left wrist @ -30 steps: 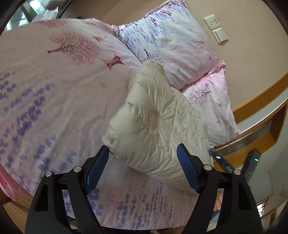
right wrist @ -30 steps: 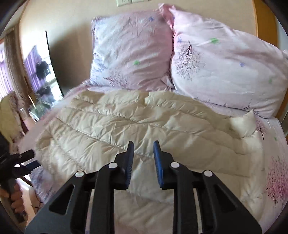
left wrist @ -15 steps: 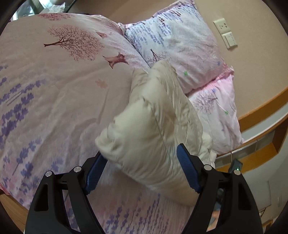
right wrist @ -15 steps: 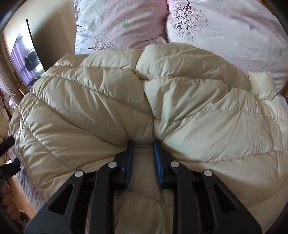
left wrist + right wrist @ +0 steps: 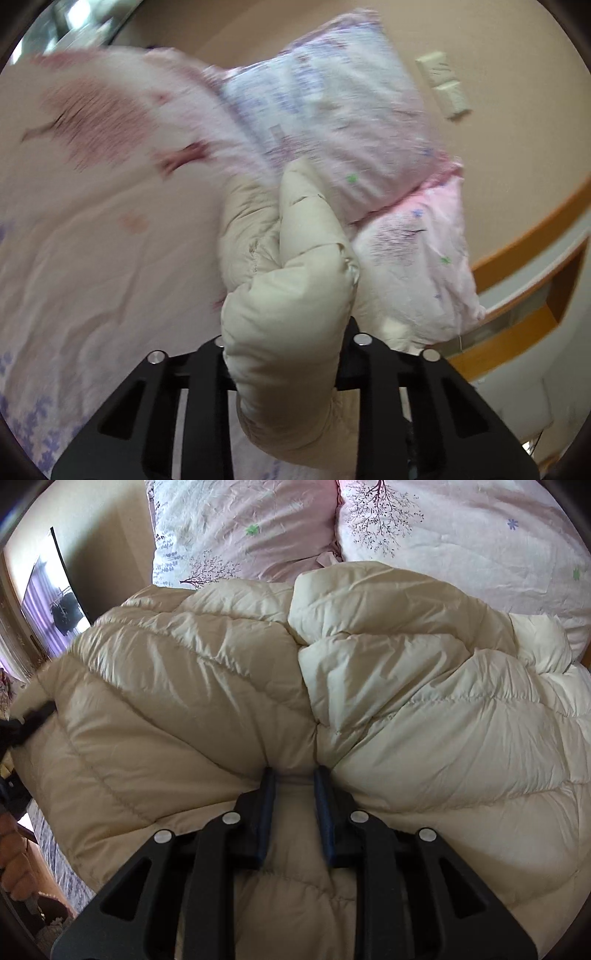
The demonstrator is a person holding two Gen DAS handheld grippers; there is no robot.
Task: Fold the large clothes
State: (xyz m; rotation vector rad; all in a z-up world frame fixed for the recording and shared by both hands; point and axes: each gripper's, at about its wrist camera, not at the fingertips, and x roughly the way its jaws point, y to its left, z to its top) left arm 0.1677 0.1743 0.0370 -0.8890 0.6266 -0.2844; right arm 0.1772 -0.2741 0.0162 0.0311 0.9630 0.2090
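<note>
Left-wrist view: left gripper (image 5: 284, 354) clamps puffy jacket (image 5: 288, 295).

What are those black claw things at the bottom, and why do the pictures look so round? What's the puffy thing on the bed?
Those claws are grabbers, one held in each of a person's hands. A round-eyed camera sits on each, looking along its two fingers, and bends the view.

One picture comes from the left gripper, the other from the right gripper.

On the flowery bed cover, near two pillows, lies a cream puffy jacket. Both grabbers are pinching it, ready for folding.
</note>
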